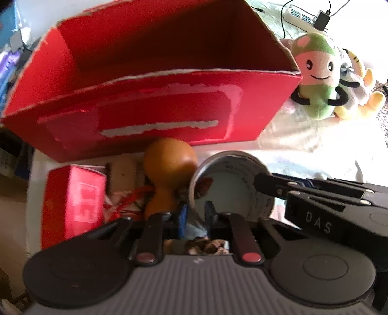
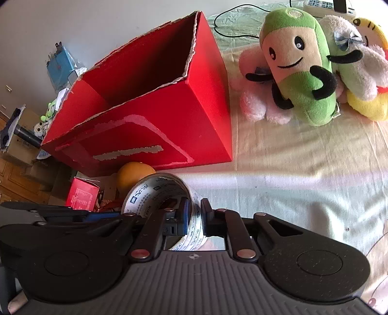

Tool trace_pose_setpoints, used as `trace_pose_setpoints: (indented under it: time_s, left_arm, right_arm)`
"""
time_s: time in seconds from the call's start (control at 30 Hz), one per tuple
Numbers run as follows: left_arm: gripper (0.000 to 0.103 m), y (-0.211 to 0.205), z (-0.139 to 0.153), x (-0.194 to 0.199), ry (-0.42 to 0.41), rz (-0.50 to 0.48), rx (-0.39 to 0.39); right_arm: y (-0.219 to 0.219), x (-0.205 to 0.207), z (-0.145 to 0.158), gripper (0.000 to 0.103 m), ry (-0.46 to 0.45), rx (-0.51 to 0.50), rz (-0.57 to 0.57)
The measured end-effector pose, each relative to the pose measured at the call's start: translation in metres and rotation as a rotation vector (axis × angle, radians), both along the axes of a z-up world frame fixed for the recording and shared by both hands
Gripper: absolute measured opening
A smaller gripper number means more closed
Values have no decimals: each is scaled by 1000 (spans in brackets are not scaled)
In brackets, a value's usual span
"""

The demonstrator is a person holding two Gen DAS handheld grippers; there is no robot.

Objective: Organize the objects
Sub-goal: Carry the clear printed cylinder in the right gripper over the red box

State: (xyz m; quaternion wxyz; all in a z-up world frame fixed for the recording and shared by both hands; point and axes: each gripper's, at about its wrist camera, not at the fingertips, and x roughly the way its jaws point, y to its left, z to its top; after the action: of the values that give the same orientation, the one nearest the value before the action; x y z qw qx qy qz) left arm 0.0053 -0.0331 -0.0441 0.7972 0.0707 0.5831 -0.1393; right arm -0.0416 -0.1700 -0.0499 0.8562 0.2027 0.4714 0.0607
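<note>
A roll of printed white tape [image 1: 252,174] [image 2: 155,191] is held on its side just above the bed, in front of a big open-topped red cardboard box [image 1: 169,109] [image 2: 145,135]. My left gripper [image 1: 196,213] [image 2: 114,214] is shut on the roll's left wall. From the other side, my right gripper [image 2: 195,213] [image 1: 263,180] is shut on the right wall, one finger inside the roll and one outside. Behind the roll lies a brown gourd-shaped object [image 1: 169,160] [image 2: 133,177]. The red box's inside looks empty where visible.
A small red carton [image 1: 77,203] [image 2: 82,193] and red string lie left of the gourd. Plush toys, a green one [image 1: 317,80] [image 2: 295,63] in front, sit right of the big box. A power strip [image 2: 317,4] and cables lie at the far edge. A pale sheet [image 2: 291,169] covers the surface.
</note>
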Motion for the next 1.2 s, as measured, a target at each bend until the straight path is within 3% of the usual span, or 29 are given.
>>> trace_pose_setpoints:
  time_s: [0.23,0.5,0.63,0.77,0.93,1.2]
  left_arm:
    - [9,-31,19,-10,-85,-93,-9]
    - [9,-77,80,-15,-254,-243,-86]
    - [9,-92,106,-1,-369,-255,-104]
    - [9,-74,134,26,-420,-205,-130]
    - [9,-33,129,86,-347,-150,-151]
    - [9,7,76,159,-189,-138,-136]
  right_arm:
    - [-24,-13,21,11,-53,-32,-55]
    - [-76,-32,80,11,-194,-52,-164]
    - [-75,-15,113,12,-310,-116,-142]
    - [-65,30,133,12,-364,-121,-78]
    - [-28,86,121,12,-317,-149,6]
    - [23,143,76,12,-150,-247,76]
